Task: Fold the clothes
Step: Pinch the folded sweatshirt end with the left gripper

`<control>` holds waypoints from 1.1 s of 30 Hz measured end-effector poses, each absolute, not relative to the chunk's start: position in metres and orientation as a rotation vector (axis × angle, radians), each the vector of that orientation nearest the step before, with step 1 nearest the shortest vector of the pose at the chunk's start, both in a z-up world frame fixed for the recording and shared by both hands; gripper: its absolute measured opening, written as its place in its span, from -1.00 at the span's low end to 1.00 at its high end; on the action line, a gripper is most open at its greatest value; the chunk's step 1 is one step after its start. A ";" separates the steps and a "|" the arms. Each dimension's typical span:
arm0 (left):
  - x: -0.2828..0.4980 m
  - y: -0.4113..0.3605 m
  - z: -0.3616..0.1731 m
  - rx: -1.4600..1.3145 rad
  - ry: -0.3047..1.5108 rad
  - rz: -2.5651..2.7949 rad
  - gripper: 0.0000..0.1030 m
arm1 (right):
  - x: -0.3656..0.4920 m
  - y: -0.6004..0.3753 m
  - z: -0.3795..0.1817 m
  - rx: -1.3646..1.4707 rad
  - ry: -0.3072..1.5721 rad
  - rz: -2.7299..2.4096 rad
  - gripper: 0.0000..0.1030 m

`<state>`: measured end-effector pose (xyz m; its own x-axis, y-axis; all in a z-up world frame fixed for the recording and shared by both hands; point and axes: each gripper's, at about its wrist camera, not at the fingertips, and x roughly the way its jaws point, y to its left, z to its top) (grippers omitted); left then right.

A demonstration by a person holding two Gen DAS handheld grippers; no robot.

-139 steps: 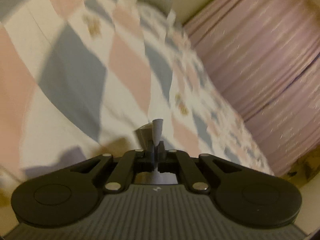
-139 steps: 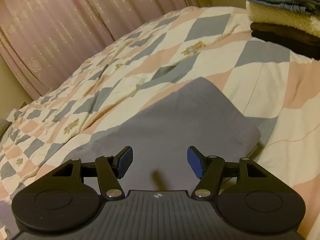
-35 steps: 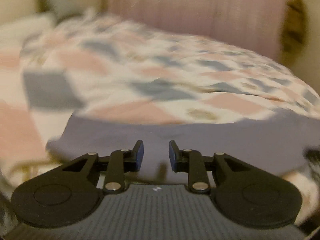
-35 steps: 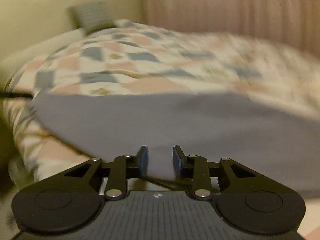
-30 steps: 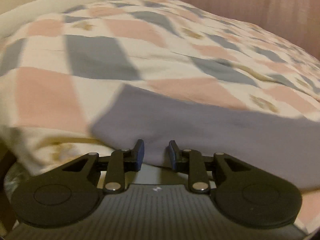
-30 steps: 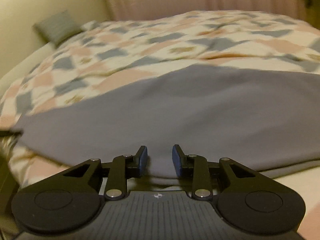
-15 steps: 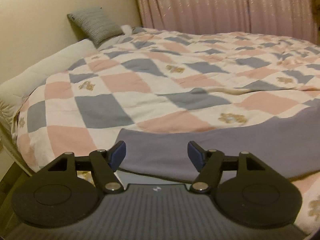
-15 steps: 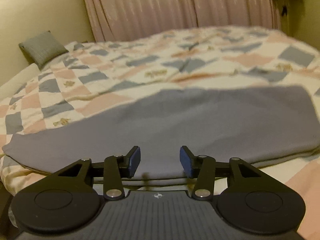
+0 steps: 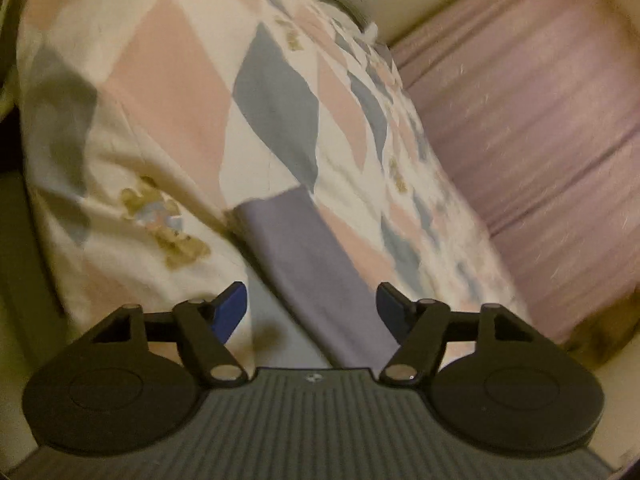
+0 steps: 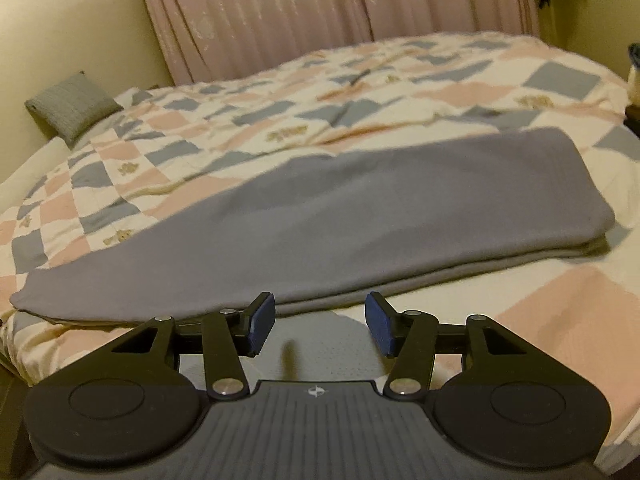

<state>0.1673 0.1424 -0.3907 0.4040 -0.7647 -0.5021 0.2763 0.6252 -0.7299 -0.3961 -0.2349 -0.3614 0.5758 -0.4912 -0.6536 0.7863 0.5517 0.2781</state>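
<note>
Right view: grey garment (image 10: 320, 216) lies folded lengthwise across the quilt (image 10: 460, 92) on the bed, whole length visible; left view, tilted and blurred, shows only one end (image 9: 304, 256); right hand-held gripper (image 10: 320, 326) and left hand-held gripper (image 9: 312, 306) both empty, jaws apart; wider than 1.0 s ago, when both nearly closed at the garment's edge.

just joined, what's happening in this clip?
A person is folding clothes on a bed with a handheld tool in each hand. A grey garment lies folded into a long flat strip on the checked quilt. Both the left tool and the right tool are open and hold nothing, hovering near its edge.
</note>
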 end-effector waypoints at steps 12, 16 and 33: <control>0.208 0.117 -0.437 -0.781 0.947 -0.701 -0.22 | -0.361 -0.244 -0.371 0.560 0.611 -0.787 0.11; 0.201 0.098 -0.440 -0.641 0.971 -0.664 -0.40 | -0.358 -0.244 -0.373 0.552 0.617 -0.787 0.13; -0.036 -0.065 -0.331 0.108 0.451 -1.072 -0.93 | -0.425 -0.257 -0.359 0.676 0.451 -0.833 0.12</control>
